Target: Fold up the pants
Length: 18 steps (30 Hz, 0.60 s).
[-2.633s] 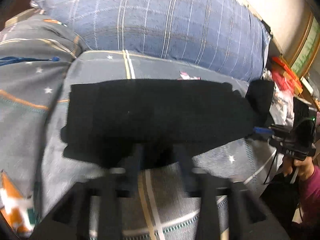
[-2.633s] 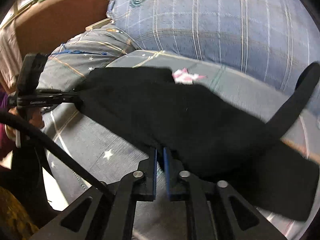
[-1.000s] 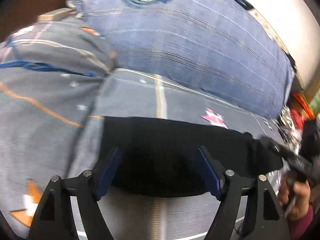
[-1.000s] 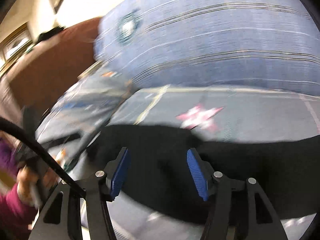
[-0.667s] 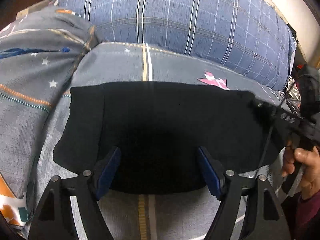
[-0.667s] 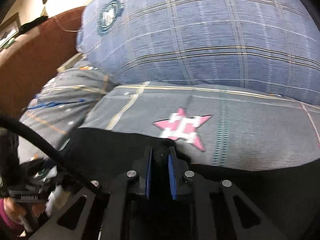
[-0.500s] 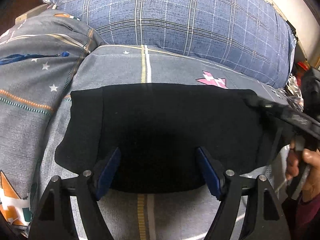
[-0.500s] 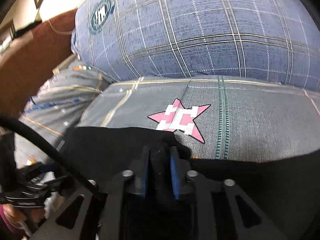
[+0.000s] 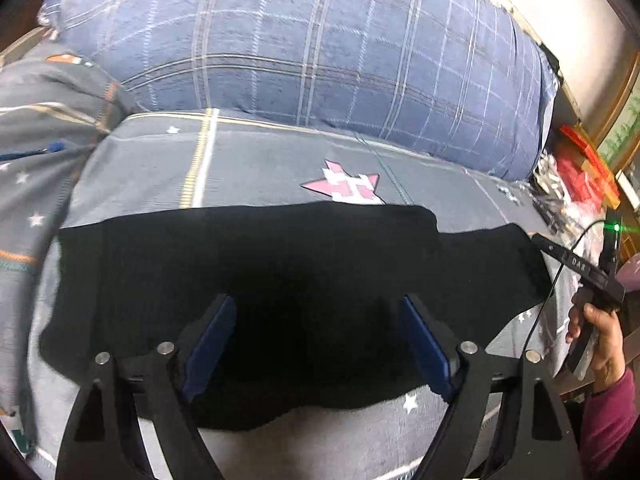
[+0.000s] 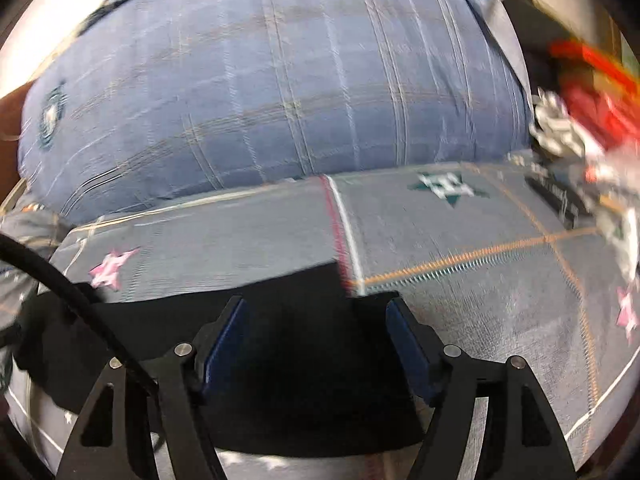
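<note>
The pants (image 9: 280, 280), black and already folded into a broad band, lie flat on the grey star-print bed (image 9: 260, 168), in front of the big blue plaid pillow (image 9: 320, 48). Their long axis runs left to right across both views, roughly parallel to the pillow's front edge.

The left tongs (image 9: 316, 340) hang over the near middle of the band, jaws spread wide, blue pads apart with only flat cloth between them and nothing pinched; they have just been opening a little further. The right tongs (image 10: 316, 336) sit over the band's right end, where the cloth's edge stops just beside the white stripe in the bedding. Their jaws have just been opening too and now stand wide; the cloth lies loose under them, not gripped. In the left view the right tongs' handle and the hand (image 9: 600, 340) holding it show at the far right, by the end of the pants.

The next fold likely brings one short end across to the other, along that long axis. The right tongs are the nearer to a free end; the left end lies well away from both.
</note>
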Each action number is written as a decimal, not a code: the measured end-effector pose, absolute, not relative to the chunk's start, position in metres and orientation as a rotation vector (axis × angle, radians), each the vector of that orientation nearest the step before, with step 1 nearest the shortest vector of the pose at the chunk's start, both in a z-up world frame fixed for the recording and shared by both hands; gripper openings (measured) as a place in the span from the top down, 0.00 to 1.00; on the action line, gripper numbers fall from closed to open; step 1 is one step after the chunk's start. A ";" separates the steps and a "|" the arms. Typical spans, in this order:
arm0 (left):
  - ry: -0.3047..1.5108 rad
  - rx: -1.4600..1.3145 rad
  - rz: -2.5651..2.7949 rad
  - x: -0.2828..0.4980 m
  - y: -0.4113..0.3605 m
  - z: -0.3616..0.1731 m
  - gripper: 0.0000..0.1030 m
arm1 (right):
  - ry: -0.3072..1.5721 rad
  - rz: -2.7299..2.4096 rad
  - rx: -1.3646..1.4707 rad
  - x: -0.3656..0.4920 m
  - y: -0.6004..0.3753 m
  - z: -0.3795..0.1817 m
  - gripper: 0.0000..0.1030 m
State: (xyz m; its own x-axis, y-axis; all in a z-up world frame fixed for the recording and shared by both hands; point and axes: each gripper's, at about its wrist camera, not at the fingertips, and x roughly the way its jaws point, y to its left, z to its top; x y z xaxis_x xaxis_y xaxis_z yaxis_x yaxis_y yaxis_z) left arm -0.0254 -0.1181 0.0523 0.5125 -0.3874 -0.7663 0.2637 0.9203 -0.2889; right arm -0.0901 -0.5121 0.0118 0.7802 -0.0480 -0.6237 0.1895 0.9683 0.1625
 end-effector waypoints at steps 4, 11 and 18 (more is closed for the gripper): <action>0.970 -0.141 -0.415 -0.016 -0.135 0.046 0.20 | 0.718 -0.118 0.177 -0.071 -0.513 -0.002 0.28; 0.986 -0.116 -0.407 -0.006 -0.153 0.037 0.20 | 0.687 -0.078 0.060 -0.075 -0.491 0.010 0.93; 0.964 -0.105 -0.401 -0.012 -0.148 0.041 0.19 | 0.660 -0.165 0.091 -0.102 -0.510 0.028 0.93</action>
State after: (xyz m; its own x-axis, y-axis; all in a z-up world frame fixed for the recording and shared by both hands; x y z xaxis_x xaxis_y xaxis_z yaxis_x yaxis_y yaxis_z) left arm -0.0120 -0.1479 0.0410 0.5031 -0.3777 -0.7773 0.2855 0.9216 -0.2630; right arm -0.1016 -0.5104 0.0282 0.7772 -0.1238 -0.6170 0.1813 0.9829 0.0311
